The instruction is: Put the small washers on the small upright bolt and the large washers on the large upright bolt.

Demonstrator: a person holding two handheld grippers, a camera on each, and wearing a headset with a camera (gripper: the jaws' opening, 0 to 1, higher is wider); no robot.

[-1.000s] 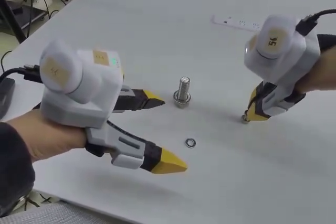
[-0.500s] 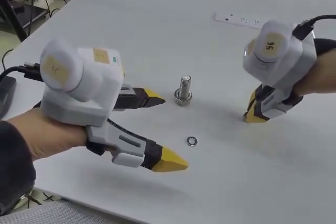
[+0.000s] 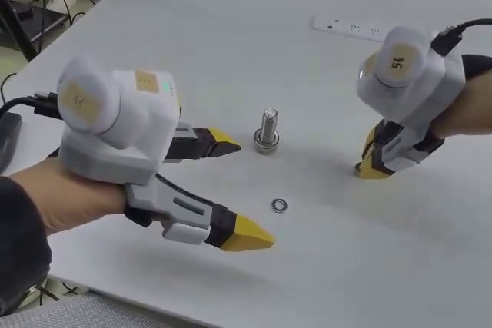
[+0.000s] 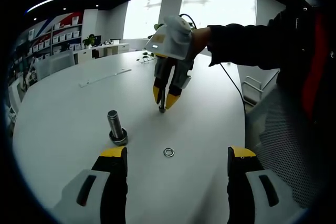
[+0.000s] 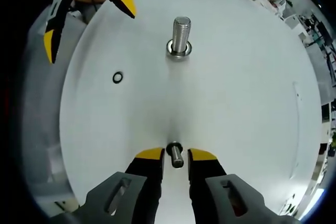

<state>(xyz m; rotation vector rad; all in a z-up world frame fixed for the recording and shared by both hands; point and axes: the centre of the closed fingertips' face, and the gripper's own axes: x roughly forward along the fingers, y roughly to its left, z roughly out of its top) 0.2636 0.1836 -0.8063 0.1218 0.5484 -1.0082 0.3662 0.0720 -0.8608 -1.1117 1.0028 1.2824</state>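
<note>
steel washer (image 3: 279, 205) lies flat on the white table (image 3: 430, 266), just ahead of the left gripper (image 3: 237, 190) and between the lines of its jaws. those jaws stand wide apart, nothing in them. large bolt (image 3: 267, 130) stands upright a little farther out, on that gripper's left-jaw side. right gripper (image 3: 374, 168) is tip-down at the table, jaws close on either side of the small bolt (image 5: 175, 156). you cannot tell whether they pinch it or only flank it.

judgement: the step in hand is steadying the small bolt upright with the right gripper, with the washer next for the left.
- hold the right gripper vertical so the shank does not lean, and let go only once the head sits flat.
- for the washer, come in low, one tip on each side of the ring, and close slowly. it is thin and flat, so it will likely skate on this smooth top.
- washer size is hard to read here, so check the bore against the shank before choosing a bolt.

views:
- the right gripper view looks onto the small bolt's end and shows the narrow gaps at both jaws. in the head view the right gripper covers most of that bolt.
- the left gripper view shows the right gripper side-on with the bolt under its tips, and the washer centred ahead of its own jaws.
</note>
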